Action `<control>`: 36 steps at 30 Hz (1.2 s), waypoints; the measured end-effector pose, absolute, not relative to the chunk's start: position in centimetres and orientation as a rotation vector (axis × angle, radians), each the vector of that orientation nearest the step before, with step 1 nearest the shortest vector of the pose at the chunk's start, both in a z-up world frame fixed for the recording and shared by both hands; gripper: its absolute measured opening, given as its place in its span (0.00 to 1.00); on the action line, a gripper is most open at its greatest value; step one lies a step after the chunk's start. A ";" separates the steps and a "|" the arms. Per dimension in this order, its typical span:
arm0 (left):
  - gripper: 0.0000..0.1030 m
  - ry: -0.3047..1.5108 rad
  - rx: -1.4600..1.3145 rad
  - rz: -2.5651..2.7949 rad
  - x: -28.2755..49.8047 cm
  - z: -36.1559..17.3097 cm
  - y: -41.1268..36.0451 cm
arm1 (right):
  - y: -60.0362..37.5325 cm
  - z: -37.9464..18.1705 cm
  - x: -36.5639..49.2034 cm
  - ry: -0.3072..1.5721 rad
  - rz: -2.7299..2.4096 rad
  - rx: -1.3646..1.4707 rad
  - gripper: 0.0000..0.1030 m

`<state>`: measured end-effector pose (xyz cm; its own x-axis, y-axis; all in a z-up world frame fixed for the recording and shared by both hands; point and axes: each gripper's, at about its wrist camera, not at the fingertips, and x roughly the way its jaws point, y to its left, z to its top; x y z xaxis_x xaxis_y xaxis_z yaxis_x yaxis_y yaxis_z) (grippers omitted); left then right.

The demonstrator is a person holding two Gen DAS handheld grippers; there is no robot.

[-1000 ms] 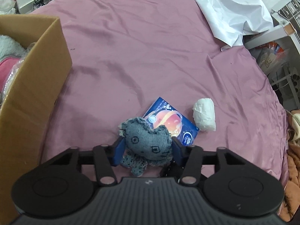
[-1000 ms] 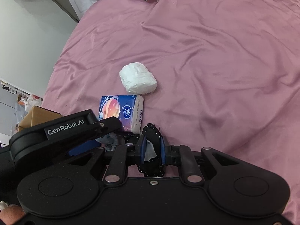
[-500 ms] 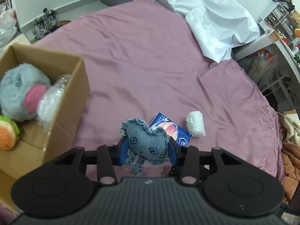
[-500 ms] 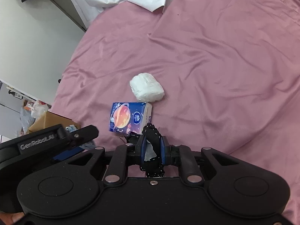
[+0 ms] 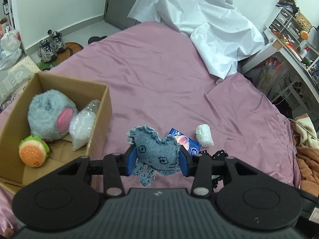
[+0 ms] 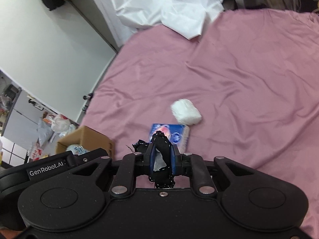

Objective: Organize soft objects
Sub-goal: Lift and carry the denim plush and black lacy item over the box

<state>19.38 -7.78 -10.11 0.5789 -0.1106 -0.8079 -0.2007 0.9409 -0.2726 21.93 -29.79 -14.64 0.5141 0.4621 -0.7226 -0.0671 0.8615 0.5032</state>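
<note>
My left gripper is shut on a blue denim plush toy and holds it above the pink bed, right of an open cardboard box. The box holds a grey fluffy plush, a burger plush and a clear plastic bag. My right gripper is shut on a black fabric toy with white stitching. A blue tissue pack and a white soft roll lie on the bed ahead; both also show in the left wrist view, the pack and the roll.
The pink bedsheet fills the scene. A white sheet is heaped at the far end. Shoes and bags lie on the floor to the left. Shelves and orange cloth are to the right.
Both grippers have risen well above the bed with their toys. The box interior has come into the left wrist view.
</note>
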 end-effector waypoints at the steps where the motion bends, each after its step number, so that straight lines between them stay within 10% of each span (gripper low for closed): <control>1: 0.41 0.951 -0.350 0.051 19.2 -9.8 -7.7 | -29.7 -14.4 21.9 0.980 0.335 0.442 0.16; 36: 0.42 0.847 -0.310 0.116 12.5 -4.9 -0.5 | -27.3 -7.2 18.1 0.748 0.463 0.339 0.16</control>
